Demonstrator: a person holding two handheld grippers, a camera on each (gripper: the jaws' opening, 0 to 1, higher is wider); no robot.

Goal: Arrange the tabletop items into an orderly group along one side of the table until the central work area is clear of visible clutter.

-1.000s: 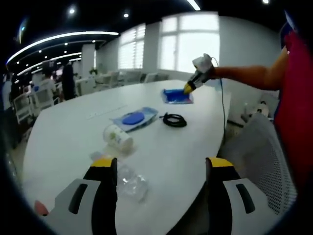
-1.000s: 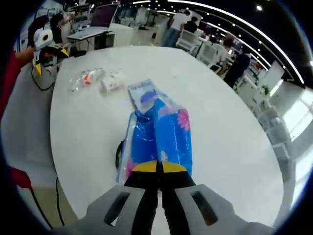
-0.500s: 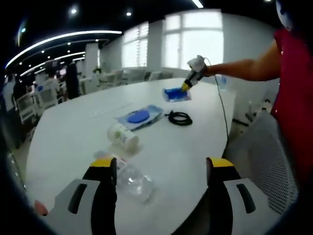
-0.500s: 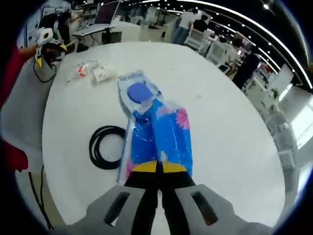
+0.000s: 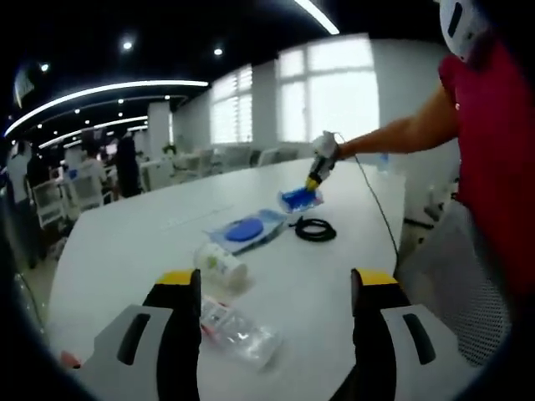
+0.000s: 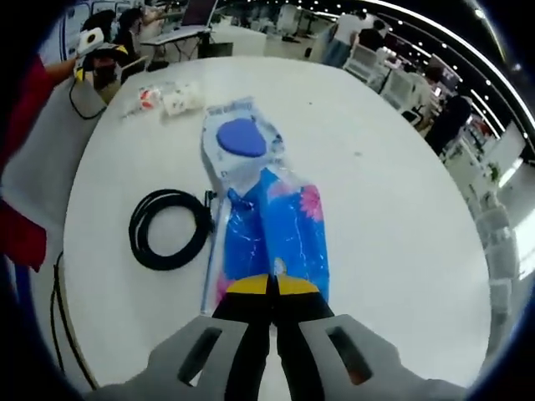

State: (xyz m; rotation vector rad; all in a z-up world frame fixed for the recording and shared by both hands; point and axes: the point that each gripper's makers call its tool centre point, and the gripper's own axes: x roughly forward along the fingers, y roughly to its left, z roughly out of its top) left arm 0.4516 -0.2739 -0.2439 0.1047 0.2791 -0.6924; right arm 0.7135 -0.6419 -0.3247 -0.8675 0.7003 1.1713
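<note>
My right gripper (image 6: 269, 286) is shut on the near edge of a blue flowered plastic packet (image 6: 274, 232), held just over the white table (image 6: 393, 209). Beyond it lies a clear pack with a blue disc (image 6: 239, 140), and to its left a coiled black cable (image 6: 167, 228). A paper cup (image 6: 185, 98) and a crumpled clear bottle (image 6: 147, 99) lie far off. My left gripper (image 5: 274, 292) stands open and empty above the table's near edge, with the bottle (image 5: 238, 328) and cup (image 5: 221, 262) just ahead. Farther on I see the disc pack (image 5: 248, 230), the cable (image 5: 316, 229), and the right gripper (image 5: 318, 166) holding the packet (image 5: 298, 199).
A person in a red top (image 5: 493, 167) stands at the table's right side in the left gripper view. Office chairs (image 6: 393, 79), desks and other people fill the room behind. A mesh chair back (image 5: 451, 292) stands beside the table edge.
The right gripper has carried the blue packet nearer the cable and disc pack. The left gripper's camera has dropped lower toward the table, still open.
</note>
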